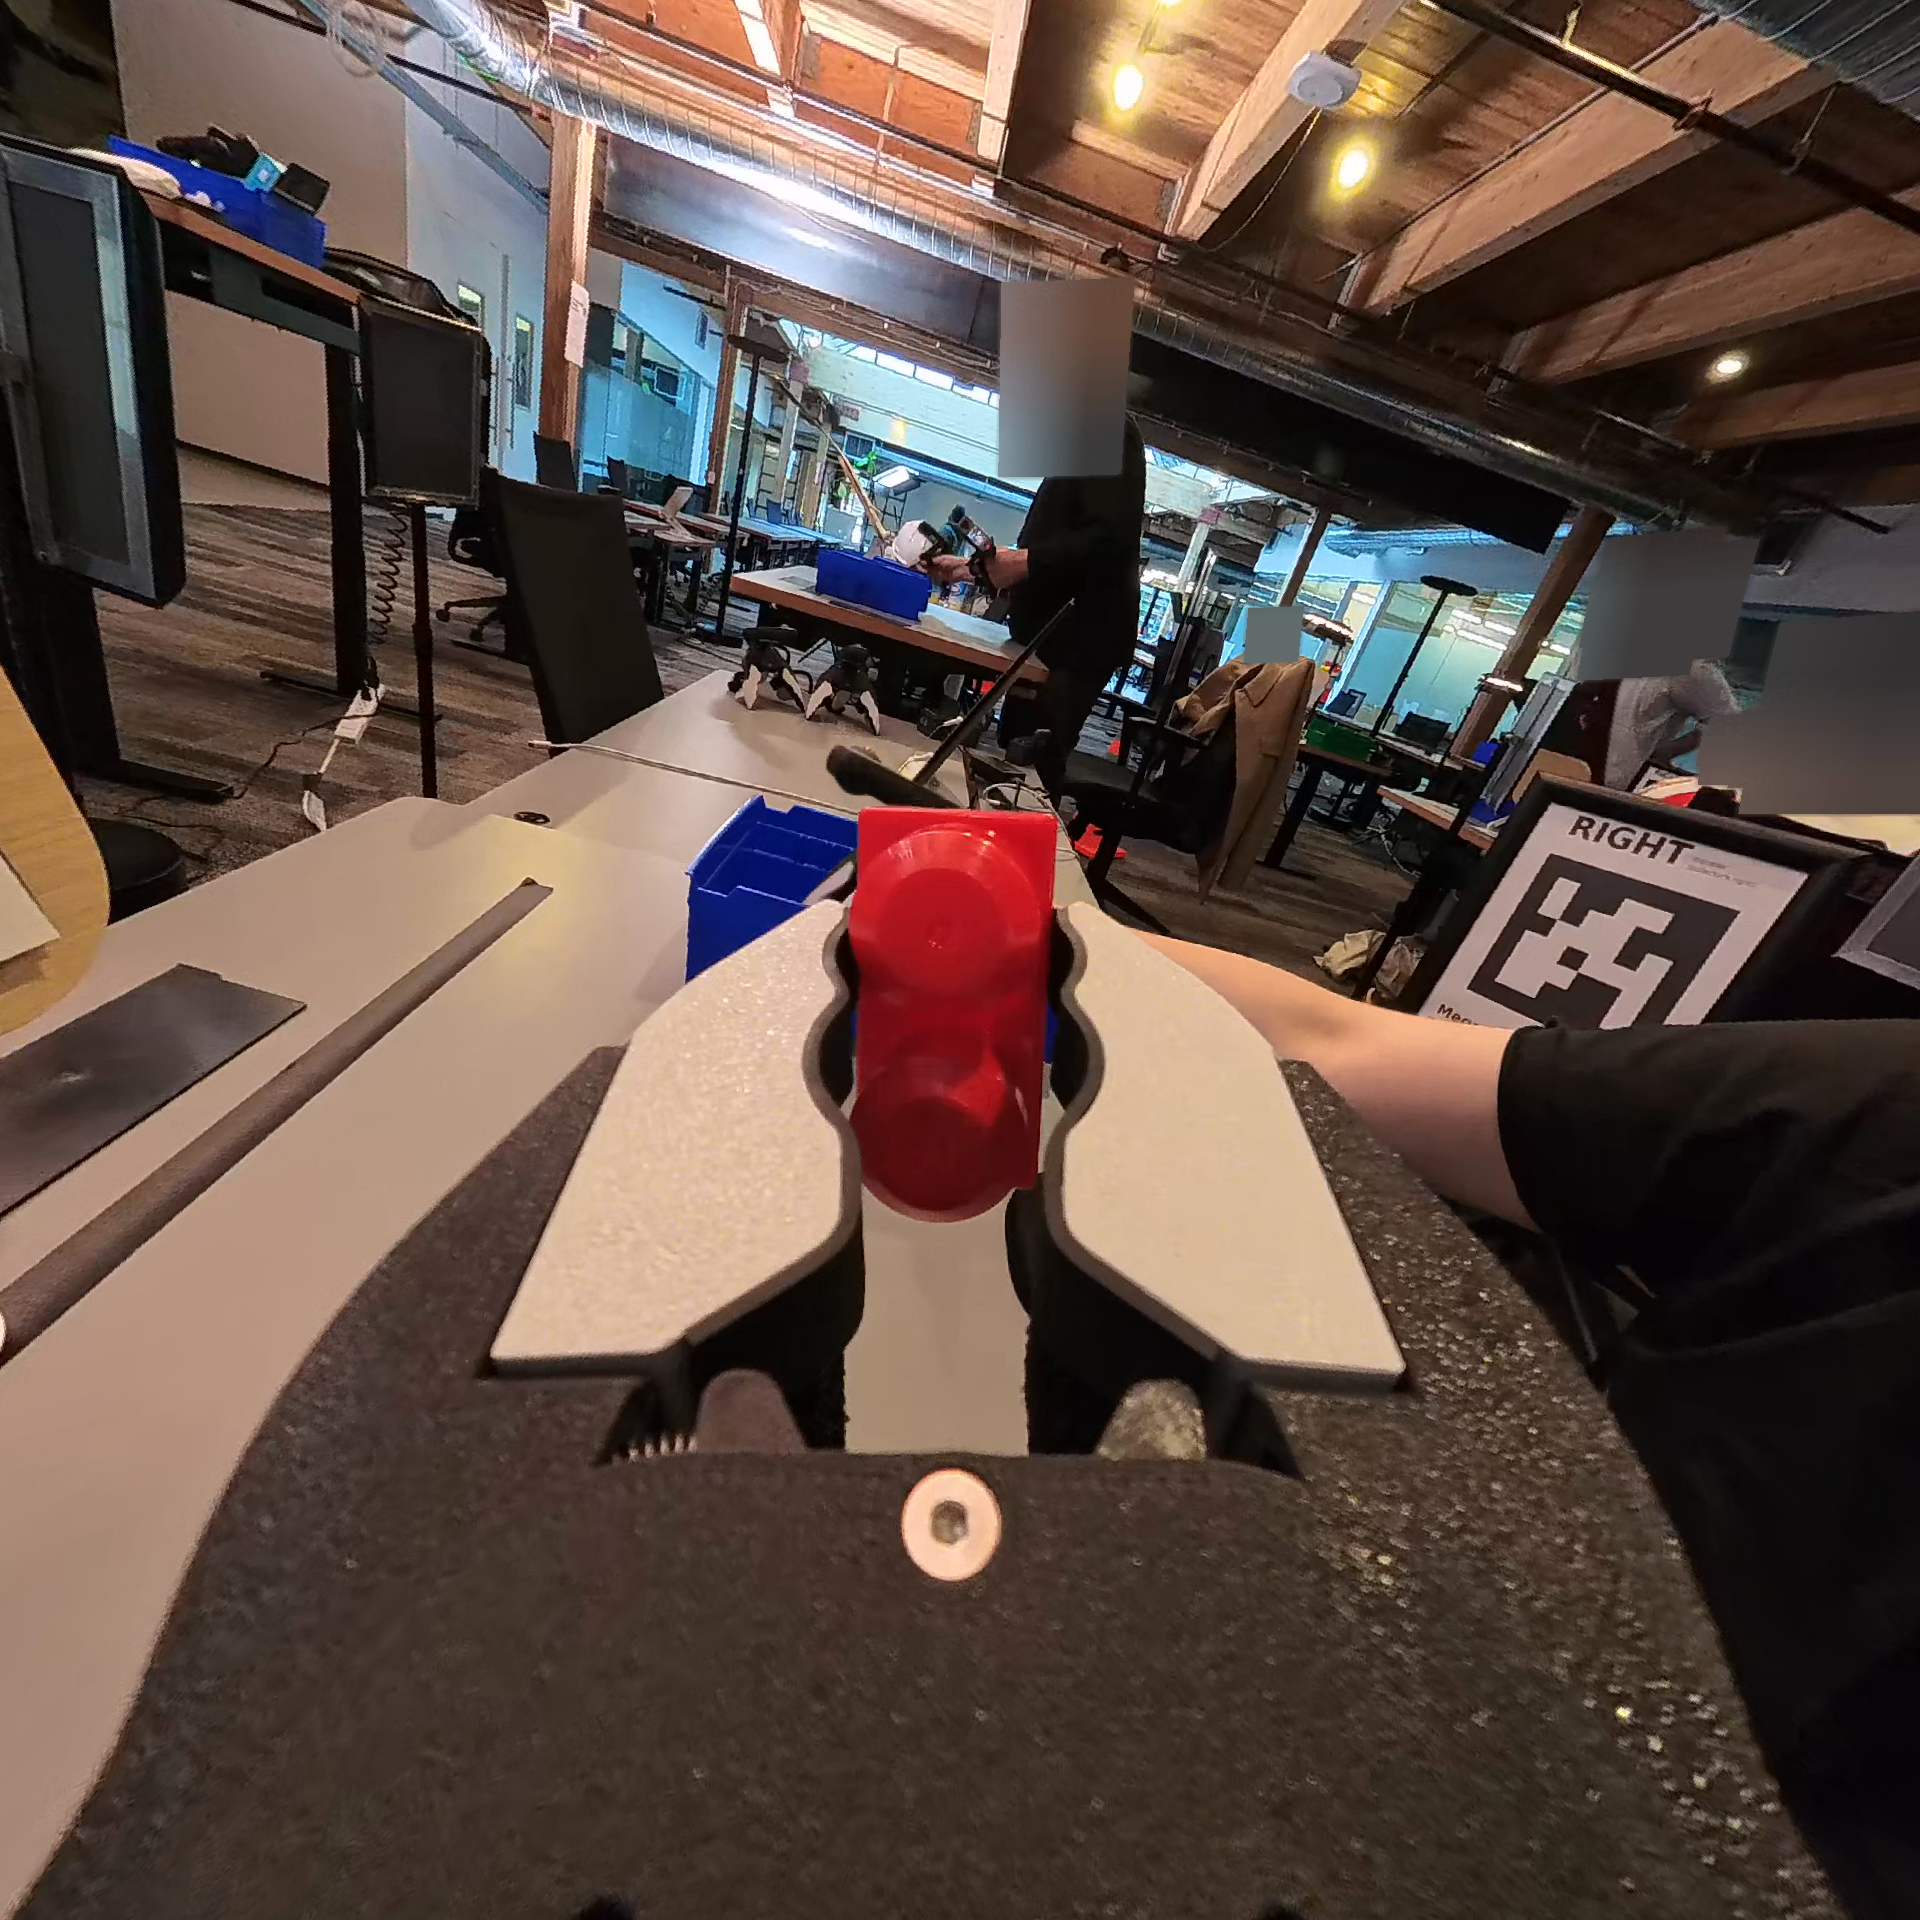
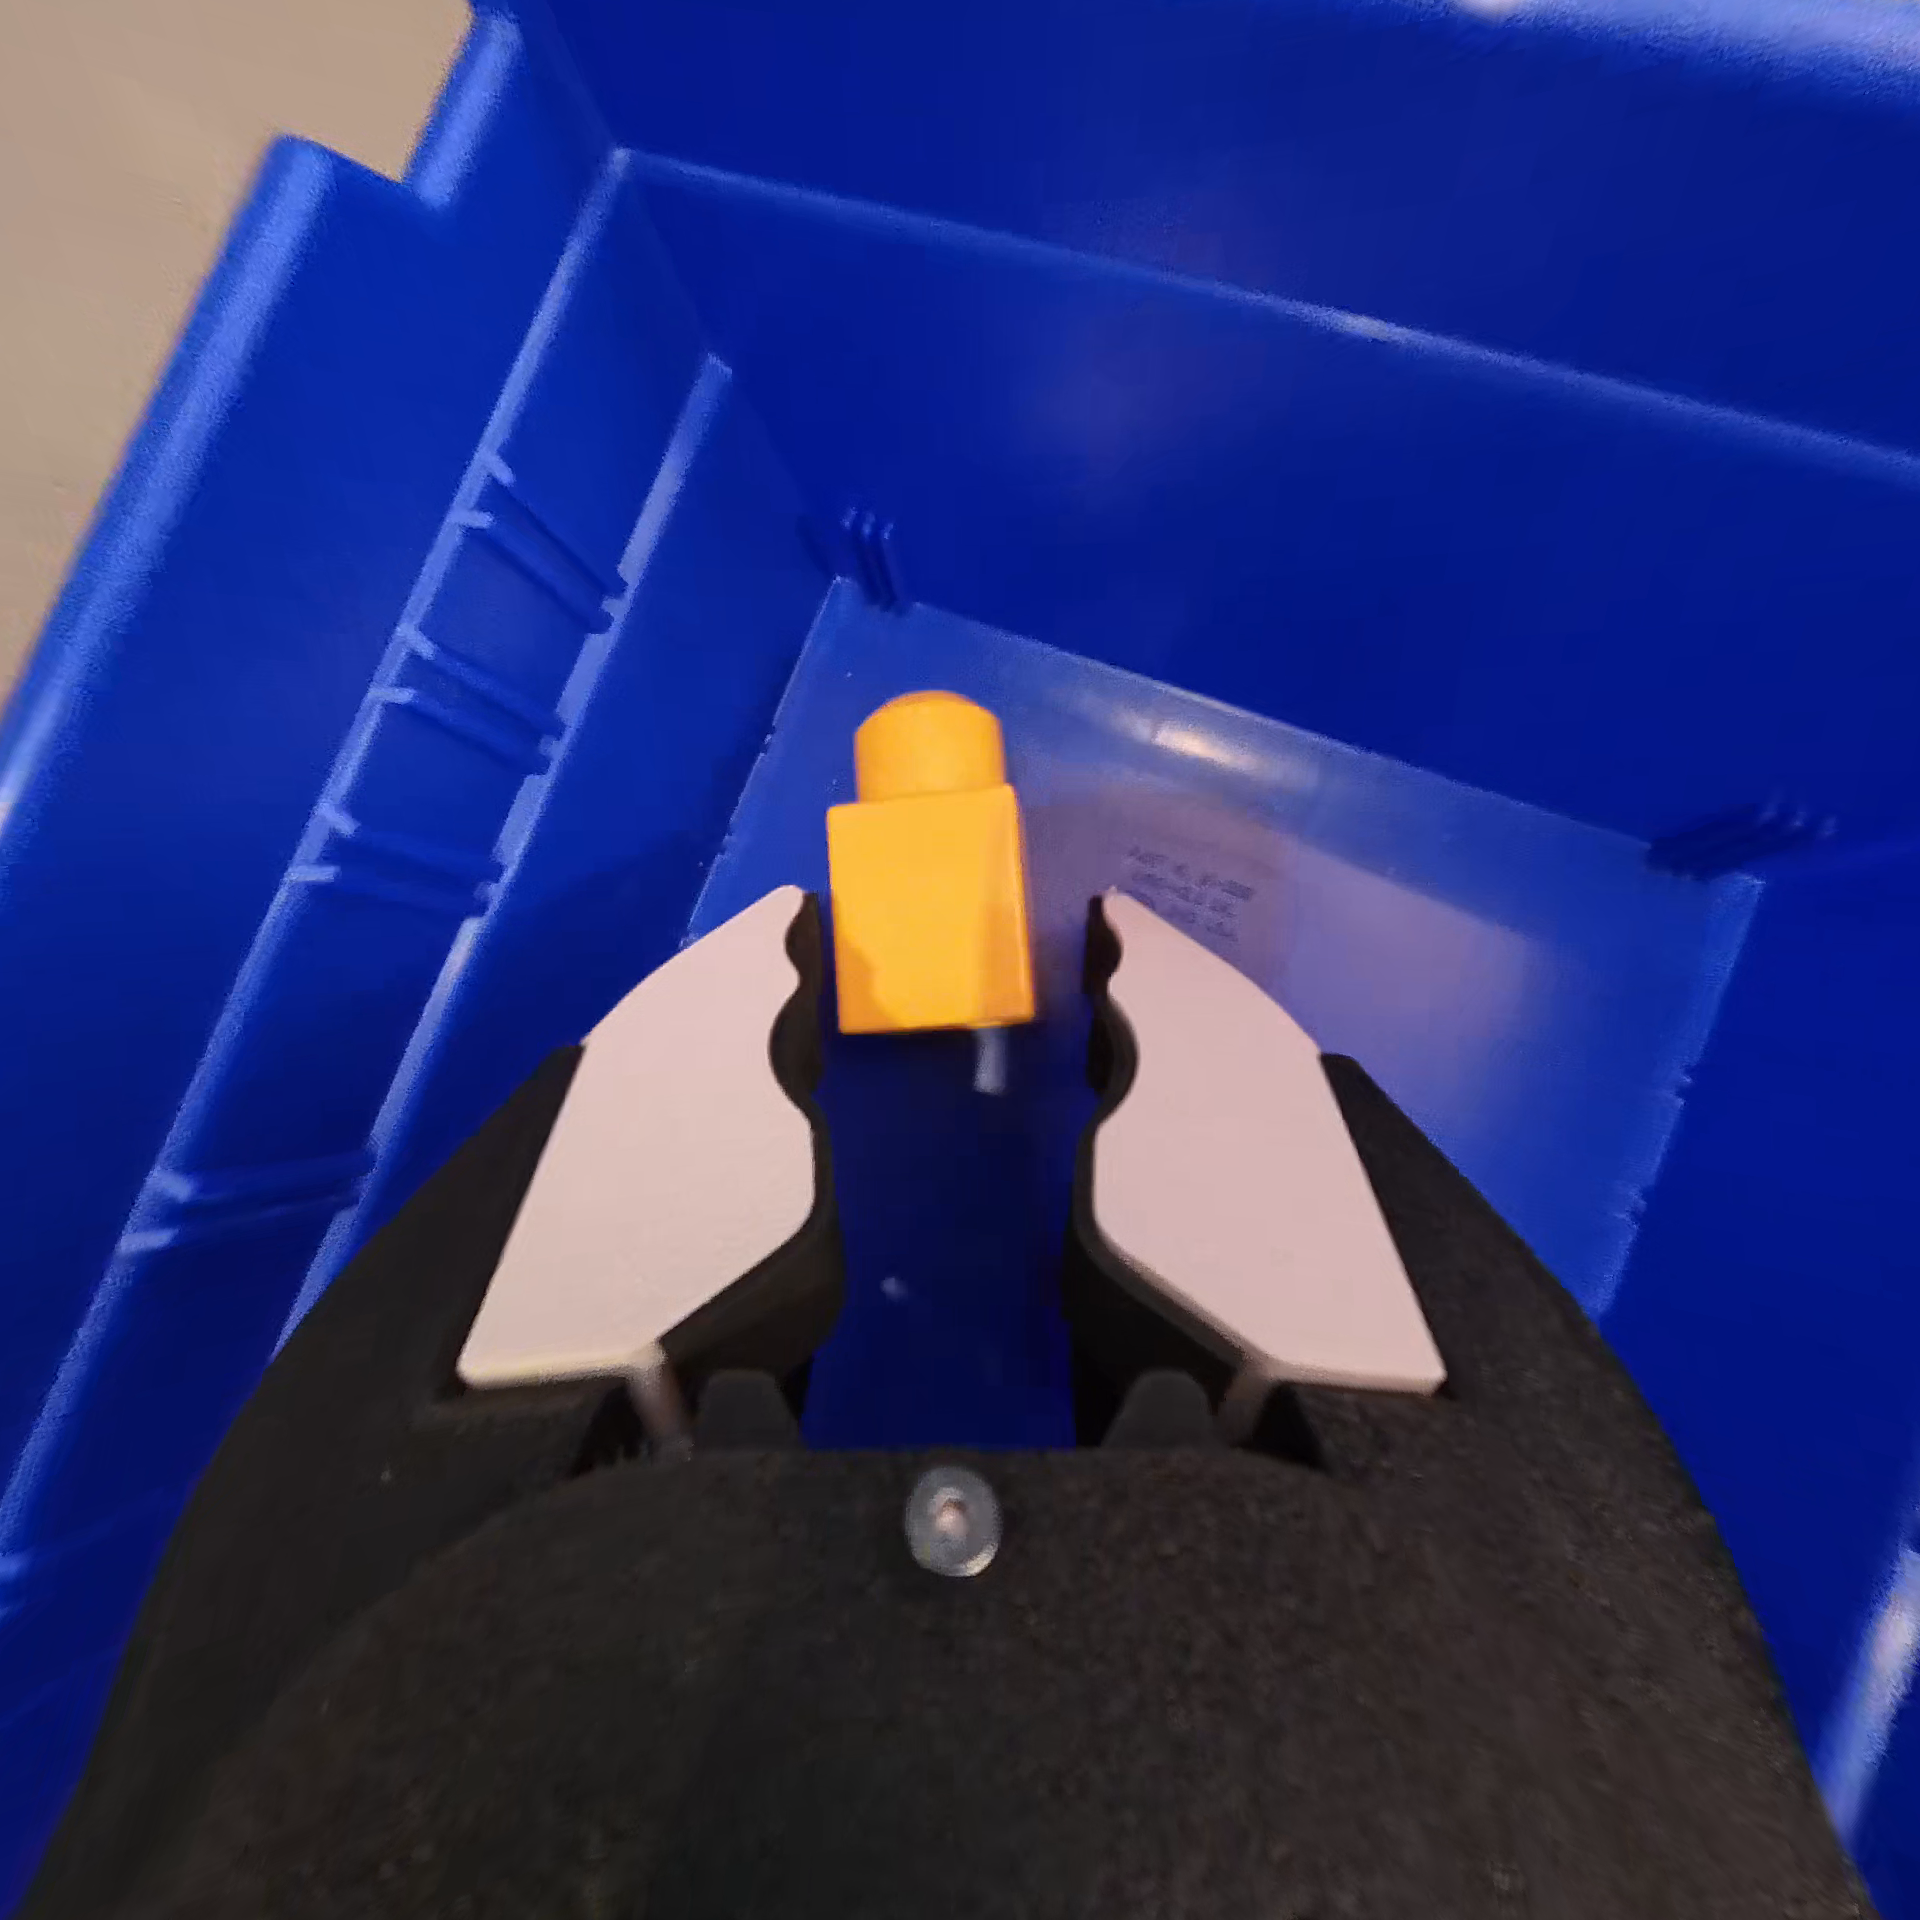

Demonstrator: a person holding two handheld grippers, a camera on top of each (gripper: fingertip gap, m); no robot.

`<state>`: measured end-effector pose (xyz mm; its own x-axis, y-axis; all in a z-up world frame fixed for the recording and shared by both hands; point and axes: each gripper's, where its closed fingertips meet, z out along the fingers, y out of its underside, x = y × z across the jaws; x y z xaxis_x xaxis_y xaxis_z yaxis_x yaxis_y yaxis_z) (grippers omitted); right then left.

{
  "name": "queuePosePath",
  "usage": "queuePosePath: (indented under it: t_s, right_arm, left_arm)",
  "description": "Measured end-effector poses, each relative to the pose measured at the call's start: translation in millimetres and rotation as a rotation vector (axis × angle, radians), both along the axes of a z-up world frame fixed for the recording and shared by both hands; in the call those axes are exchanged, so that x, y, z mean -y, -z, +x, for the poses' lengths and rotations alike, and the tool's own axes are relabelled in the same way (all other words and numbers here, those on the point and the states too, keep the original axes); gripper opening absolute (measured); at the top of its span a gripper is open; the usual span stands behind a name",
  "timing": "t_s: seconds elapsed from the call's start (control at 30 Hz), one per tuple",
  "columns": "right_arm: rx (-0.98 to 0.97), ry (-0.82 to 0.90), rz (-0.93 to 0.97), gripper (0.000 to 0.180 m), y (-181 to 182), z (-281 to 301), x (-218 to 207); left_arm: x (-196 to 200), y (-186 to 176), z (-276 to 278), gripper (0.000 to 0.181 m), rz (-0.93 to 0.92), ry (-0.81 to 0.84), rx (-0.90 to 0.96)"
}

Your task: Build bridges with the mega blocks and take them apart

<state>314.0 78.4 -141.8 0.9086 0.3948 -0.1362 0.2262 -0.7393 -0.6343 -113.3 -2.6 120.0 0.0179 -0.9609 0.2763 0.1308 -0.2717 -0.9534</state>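
Observation:
My left gripper [image 1: 948, 935] is shut on a red two-stud block [image 1: 948, 997] and holds it above the grey table, studs facing the camera. Behind it stands a blue bin [image 1: 764, 883]. My right gripper [image 2: 948, 925] is open and reaches down inside the blue bin [image 2: 1195, 416]. A small orange one-stud block [image 2: 930, 914] lies on the bin floor just ahead of and between the fingertips, closer to the left finger, stud pointing away. The jaws stand apart from it on the right side; contact on the left is unclear.
A person's bare forearm [image 1: 1351, 1049] and black sleeve reach in from the right behind the left gripper. A framed marker sign [image 1: 1610, 925] stands at the right. Two spare grippers [image 1: 810, 686] sit at the grey table's [image 1: 312, 1091] far end. The bin walls closely surround the right gripper.

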Motion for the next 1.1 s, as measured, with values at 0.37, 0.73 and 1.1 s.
queuePosePath:
  t_s: [0.37,0.73,1.1]
  right_arm:
    - [-0.027,-0.005,0.702,0.056,-240,-73,11]
    - [-0.499,-0.747,0.535,0.067,-258,-387,70]
    - [-0.700,-0.897,0.406,0.036,-236,-421,82]
  left_arm:
    - [-3,-9,0,0.034,0.001,-0.032,0.054]
    - [-4,-11,-1,0.034,0.011,-0.053,0.076]
    - [-5,-10,2,0.034,0.004,-0.060,0.082]
